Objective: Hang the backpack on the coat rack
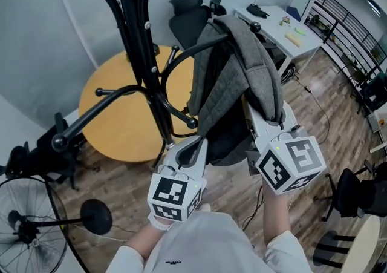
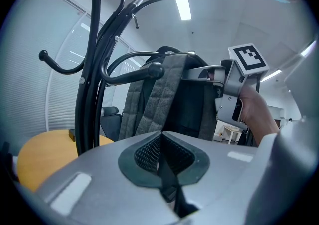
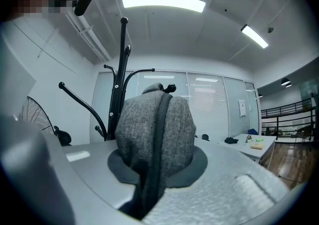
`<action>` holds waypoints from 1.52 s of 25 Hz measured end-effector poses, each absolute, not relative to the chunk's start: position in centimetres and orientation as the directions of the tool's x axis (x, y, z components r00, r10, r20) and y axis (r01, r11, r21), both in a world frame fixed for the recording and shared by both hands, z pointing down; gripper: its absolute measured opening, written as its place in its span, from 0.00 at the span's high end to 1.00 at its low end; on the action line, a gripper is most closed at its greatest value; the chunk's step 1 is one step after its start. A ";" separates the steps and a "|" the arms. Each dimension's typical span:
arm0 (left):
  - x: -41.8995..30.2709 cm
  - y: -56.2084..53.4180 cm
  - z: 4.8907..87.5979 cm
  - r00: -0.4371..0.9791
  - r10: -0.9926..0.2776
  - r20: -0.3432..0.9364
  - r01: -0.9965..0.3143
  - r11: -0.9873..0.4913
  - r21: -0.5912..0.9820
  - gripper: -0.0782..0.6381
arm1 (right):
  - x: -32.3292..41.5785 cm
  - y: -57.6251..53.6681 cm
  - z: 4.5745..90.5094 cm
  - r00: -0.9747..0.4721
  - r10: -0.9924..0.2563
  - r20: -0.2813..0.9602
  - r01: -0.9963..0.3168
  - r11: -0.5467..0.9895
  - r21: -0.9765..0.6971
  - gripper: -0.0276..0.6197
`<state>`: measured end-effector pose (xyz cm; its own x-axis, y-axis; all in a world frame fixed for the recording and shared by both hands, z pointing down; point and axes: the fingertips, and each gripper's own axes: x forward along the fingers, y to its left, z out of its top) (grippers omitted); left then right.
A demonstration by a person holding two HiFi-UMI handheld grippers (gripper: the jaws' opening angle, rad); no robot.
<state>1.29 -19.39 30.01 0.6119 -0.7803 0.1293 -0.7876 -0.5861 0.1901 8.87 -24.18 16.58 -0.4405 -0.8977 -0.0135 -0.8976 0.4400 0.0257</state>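
While the grey backpack (image 1: pixel 242 78) lay with its top draped over a curved arm of the black coat rack (image 1: pixel 142 48), that arm's ball end (image 1: pixel 255 26) poked out just past the fabric on the far right. The bag's body dropped down on the near side of the arm, just right of the rack's pole.

The right claw (image 1: pixel 269 121) was closed on the padded shoulder strap (image 3: pixel 154 129), a grey band with a dark trim down its middle. The strap filled the space between the pads and rose toward the hook. The left claw (image 1: pixel 192 148) sat at the bag's lower left edge. Its jaws were pressed together on what looked like a thin black webbing strap (image 2: pixel 168 181) running back between them. A hand (image 2: pixel 254 112) held the right claw's handle under its marker cube (image 1: pixel 290 163).

Beyond the rack to the left stood a round wooden surface (image 1: pixel 115 114), touching nothing of the bag. A black office chair (image 1: pixel 187 14) stood far behind it. A white surface (image 1: pixel 284 29) with a few small items stood at the far right. A standing fan (image 1: pixel 24 223) occupied the near left corner of the wooden floor (image 1: pixel 314 114).
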 end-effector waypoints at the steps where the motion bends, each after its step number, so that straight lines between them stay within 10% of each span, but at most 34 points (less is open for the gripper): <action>1: 1.3 -19.4 30.2 0.611 -0.780 0.133 -0.788 -0.585 0.193 0.87 | 8.8 -24.2 16.7 -0.445 -0.896 -0.010 -0.895 0.444 0.033 0.86; 38: -0.3 -18.1 32.8 0.577 -0.796 0.182 -0.810 -0.528 0.256 0.87 | -0.4 -21.9 24.8 -0.710 -0.695 0.115 -0.691 0.718 0.082 0.68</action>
<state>-0.34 -18.08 32.83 0.5767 -0.7964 0.1823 -0.8098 -0.5278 0.2563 -0.40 -21.95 24.77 -0.7095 -0.6953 0.1148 -0.6907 0.7184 0.0824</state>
